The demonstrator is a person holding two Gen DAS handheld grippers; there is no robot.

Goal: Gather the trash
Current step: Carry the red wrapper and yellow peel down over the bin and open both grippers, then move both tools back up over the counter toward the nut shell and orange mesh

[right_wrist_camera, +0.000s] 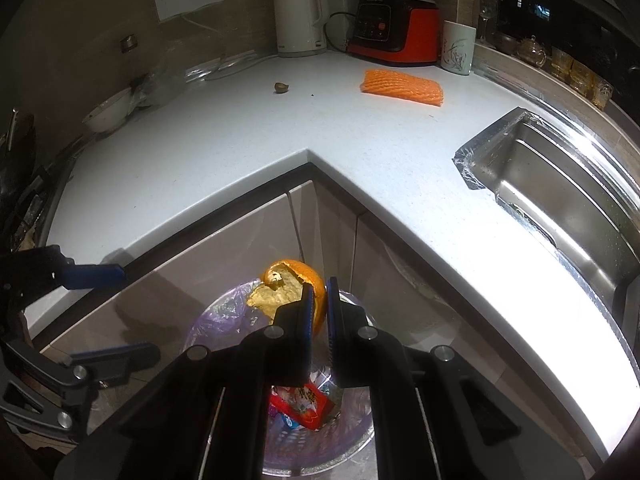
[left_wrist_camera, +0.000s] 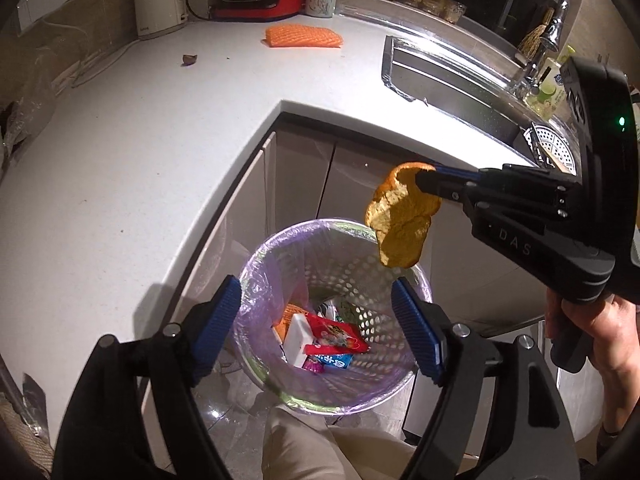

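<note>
- Orange peel (left_wrist_camera: 402,216), pale pith on one face, hangs pinched at its upper end in the right hand-held gripper (left_wrist_camera: 426,182); the jaws are all but closed on it, and in the right wrist view the peel (right_wrist_camera: 292,288) sits squeezed between the two blue pads.
- The peel's long axis runs roughly downward from the pads, its free lower end hanging over the far rim of the bin (left_wrist_camera: 280,240), which stands on the floor in the inner corner of the cabinets, below the tabletop (left_wrist_camera: 140,140) edge.
- The bin, lined with a thin purple bag, lies straight below and slightly nearer than the peel; wrappers (left_wrist_camera: 332,336) already lie at its bottom.
- The left hand-held gripper (left_wrist_camera: 316,320) stands wide open and empty directly above the bin mouth, one pad towards each side of the rim, touching nothing I can see.
- Judgement: the right one is the one that matters next; opening it here should drop the peel inside, though the peel hangs close to the far rim, so a small shift towards the bin's middle would be safer.
- Still on the tabletop: an orange foam net (left_wrist_camera: 304,36) near the back edge and a small brown scrap (left_wrist_camera: 189,59) towards the back left corner, both well apart from either hand-held gripper.
</note>
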